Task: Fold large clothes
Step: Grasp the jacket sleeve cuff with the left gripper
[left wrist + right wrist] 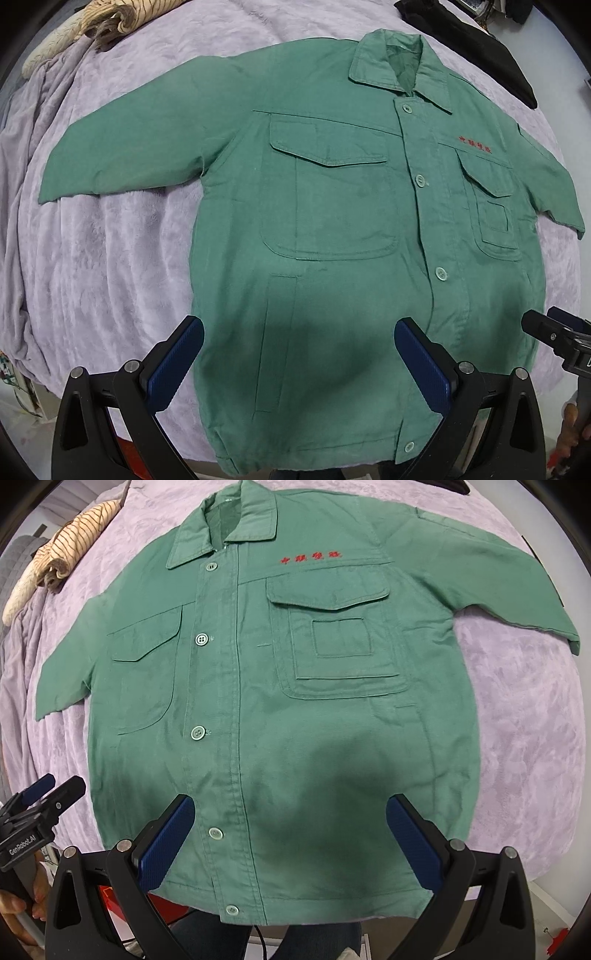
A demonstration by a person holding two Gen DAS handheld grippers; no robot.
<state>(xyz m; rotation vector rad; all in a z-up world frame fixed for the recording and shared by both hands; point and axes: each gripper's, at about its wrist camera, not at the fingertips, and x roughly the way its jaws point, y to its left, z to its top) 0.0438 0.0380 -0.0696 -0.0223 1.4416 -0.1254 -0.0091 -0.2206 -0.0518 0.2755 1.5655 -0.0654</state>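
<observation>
Grippers left (299,354) and right (290,829) wide open, empty, above flat green jacket (280,709).

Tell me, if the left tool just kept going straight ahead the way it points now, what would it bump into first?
Most likely the green jacket. The left tool is open above the jacket's lower front, left of the button strip, so it would probably meet that cloth first. Depth is hard to judge through this lens.

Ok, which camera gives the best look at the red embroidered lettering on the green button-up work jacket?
The right wrist view: the red embroidered lettering sits near centre, large, above the flap pocket of the green work jacket. The left wrist view shows the lettering smaller, towards the edge.
</observation>
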